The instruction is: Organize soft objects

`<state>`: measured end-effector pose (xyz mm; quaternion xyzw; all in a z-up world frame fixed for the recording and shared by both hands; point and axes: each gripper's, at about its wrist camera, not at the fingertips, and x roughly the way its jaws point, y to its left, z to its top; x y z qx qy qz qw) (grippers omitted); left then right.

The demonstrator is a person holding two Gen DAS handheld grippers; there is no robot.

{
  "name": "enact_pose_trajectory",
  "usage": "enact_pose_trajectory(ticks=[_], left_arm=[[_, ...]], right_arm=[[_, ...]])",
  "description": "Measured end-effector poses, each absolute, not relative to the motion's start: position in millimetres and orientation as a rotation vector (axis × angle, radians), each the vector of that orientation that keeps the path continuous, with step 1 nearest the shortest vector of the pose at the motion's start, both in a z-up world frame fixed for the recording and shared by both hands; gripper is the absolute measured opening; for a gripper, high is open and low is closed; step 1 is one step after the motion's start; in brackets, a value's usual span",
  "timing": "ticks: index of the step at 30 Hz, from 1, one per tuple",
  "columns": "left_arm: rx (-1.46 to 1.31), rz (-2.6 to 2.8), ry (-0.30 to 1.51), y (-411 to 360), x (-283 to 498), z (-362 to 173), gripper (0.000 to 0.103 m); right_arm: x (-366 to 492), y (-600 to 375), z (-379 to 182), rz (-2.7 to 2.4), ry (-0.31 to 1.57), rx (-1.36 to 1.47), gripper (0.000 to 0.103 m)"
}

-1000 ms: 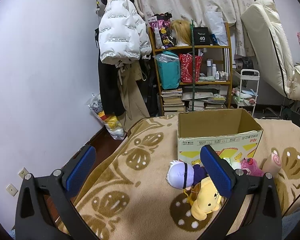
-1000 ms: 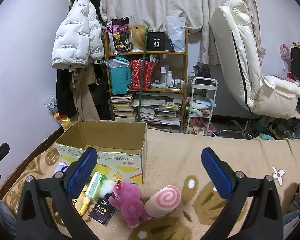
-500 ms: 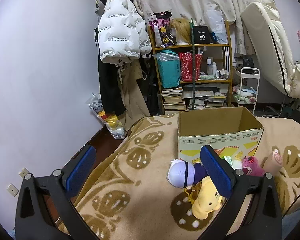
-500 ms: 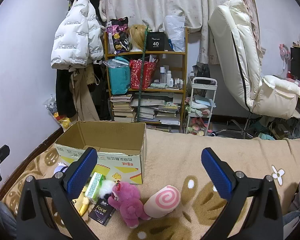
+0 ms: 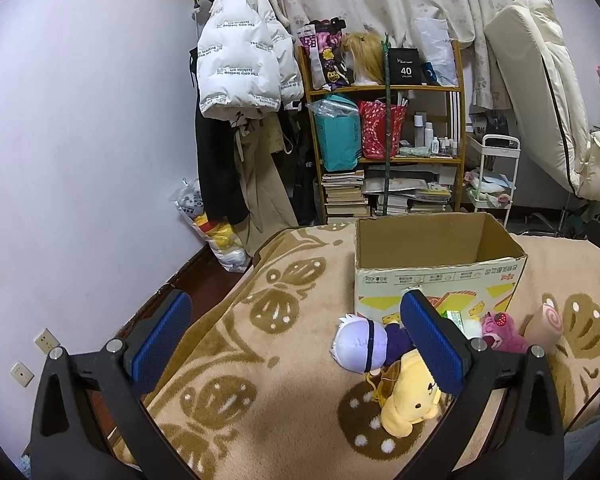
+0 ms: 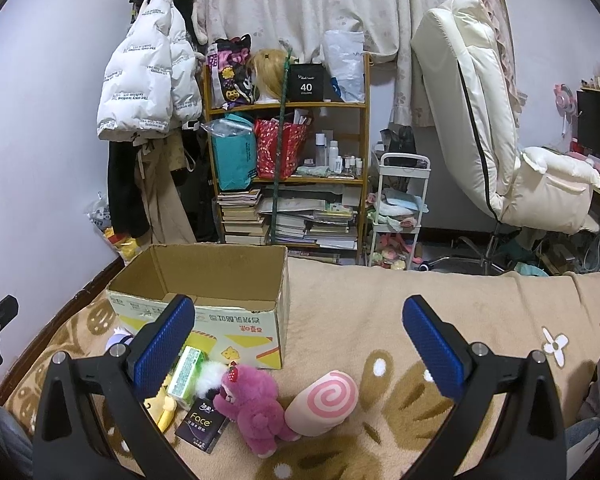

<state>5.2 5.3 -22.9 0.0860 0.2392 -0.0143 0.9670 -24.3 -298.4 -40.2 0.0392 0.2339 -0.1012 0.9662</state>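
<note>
**Both grippers spread, nothing held**

Left gripper (image 5: pixel 296 334): jaws wide apart, empty, over the blanket (image 5: pixel 236 360). Its right pad overlaps the purple doll (image 5: pixel 358 342) and the yellow plush (image 5: pixel 406 400) in view; contact can't be told. Box (image 5: pixel 436 276) sits beyond the right pad, open top.

Right gripper (image 6: pixel 298 344): jaws wide apart, empty. Between the jaws, low in view: pink bear (image 6: pixel 252 404) touching the swirl roll (image 6: pixel 324 398). By the left pad: green pack (image 6: pixel 186 372) and dark "Face" packet (image 6: pixel 202 426). The box (image 6: pixel 204 300) stands beyond the left pad, toys just in front of it. Shelf (image 6: pixel 288 168) and chair (image 6: pixel 496 132) far behind.
</note>
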Motion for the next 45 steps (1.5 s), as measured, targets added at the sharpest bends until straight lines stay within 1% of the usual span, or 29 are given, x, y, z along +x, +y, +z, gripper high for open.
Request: enact_pose_trajectory(ticks=[31, 34, 42, 45], left_arm=[[0.18, -0.045, 0.509, 3, 6, -25, 0.102], [0.181, -0.048, 0.517, 2, 6, -25, 0.102], [0.219, -0.083, 0.577, -6, 15, -32, 0.102], [0.234, -0.102, 0.602, -12, 22, -36, 0.102]], right_arm=[[-25, -304, -43, -0.205, 0.481, 0.085, 0.103], [-25, -304, -53, -0.212, 0.482, 0.083, 0.103], [-18, -305, -64, -0.228, 0.533, 0.099, 0.103], [-9, -311, -72, -0.233, 0.6, 0.143, 0.103]])
